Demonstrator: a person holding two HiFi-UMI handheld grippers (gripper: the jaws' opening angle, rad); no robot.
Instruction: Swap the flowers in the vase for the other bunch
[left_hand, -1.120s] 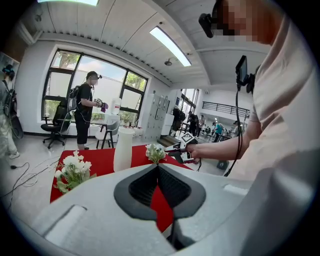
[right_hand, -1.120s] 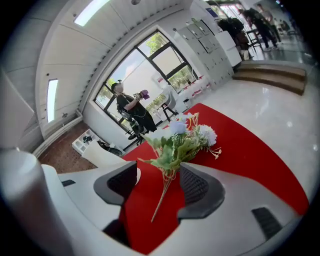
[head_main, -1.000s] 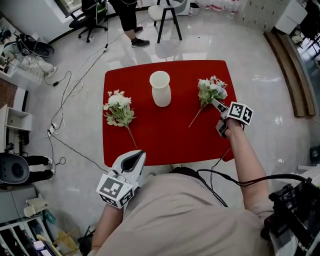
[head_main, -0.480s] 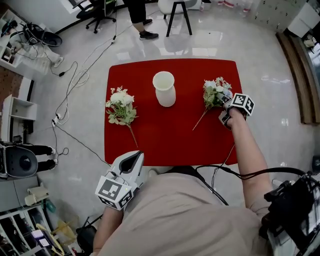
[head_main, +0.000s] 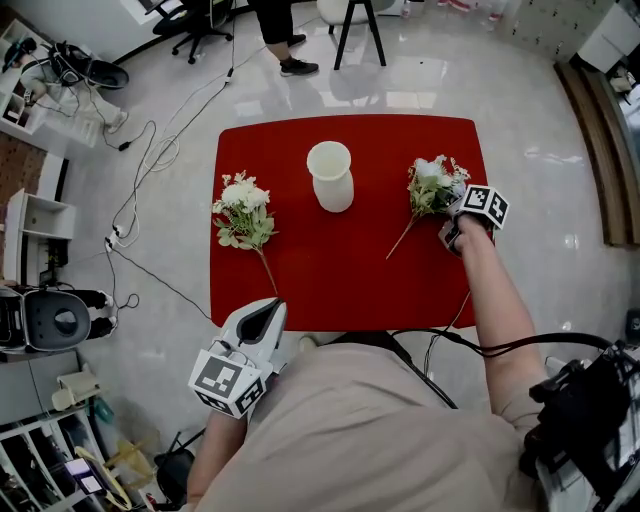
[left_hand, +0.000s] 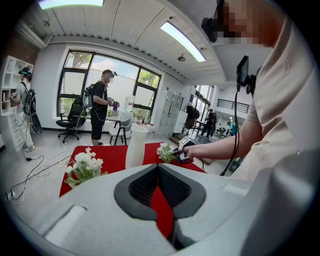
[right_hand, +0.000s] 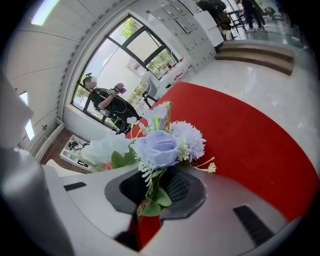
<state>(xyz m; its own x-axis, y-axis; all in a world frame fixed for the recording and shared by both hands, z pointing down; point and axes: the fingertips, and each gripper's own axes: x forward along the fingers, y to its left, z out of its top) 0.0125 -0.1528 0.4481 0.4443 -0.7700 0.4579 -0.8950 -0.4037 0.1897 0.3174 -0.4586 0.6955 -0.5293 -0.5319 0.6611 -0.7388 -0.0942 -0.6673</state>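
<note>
Right gripper (head_main: 450, 212) at the red table's (head_main: 330, 270) right edge: jaws have just been closing and now pinch the stems of the lilac-and-white bunch (head_main: 432, 190), blooms pointing to the far edge. That bunch lies on the table. Left gripper (head_main: 265, 312) hangs off the near edge by the near-left corner, jaws pressed together, nothing in them. White vase (head_main: 331, 177) upright mid far edge. White bunch (head_main: 240, 215) lies flat along the left edge.
</note>
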